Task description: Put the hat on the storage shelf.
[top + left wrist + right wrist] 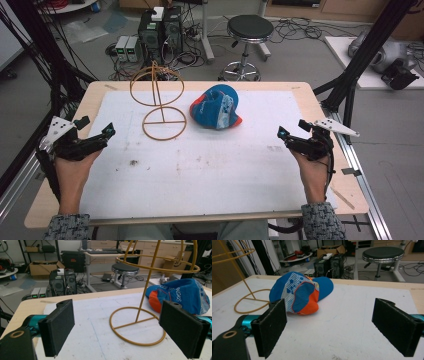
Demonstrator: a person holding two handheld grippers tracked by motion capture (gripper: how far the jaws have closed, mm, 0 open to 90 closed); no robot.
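Note:
A blue and orange cap [216, 107] lies crumpled on the white mat, right of centre at the back. Just left of it stands a gold wire stand [159, 100] with a round base and a hoop on top. My left gripper [107, 132] rests at the mat's left edge, open, jaws pointing toward the stand. My right gripper [282, 134] rests at the right edge, open, pointing toward the cap. In the left gripper view the open gripper [120, 327] frames the stand [143, 300], with the cap [185, 296] behind it. In the right gripper view the open gripper [334, 327] faces the cap [299, 293].
A white mat [210, 165] covers most of the wooden table [200, 218]. Black frame posts rise at both sides of the table. Beyond the far edge stand a stool [249, 30] and computer towers [160, 30] with cables on the floor.

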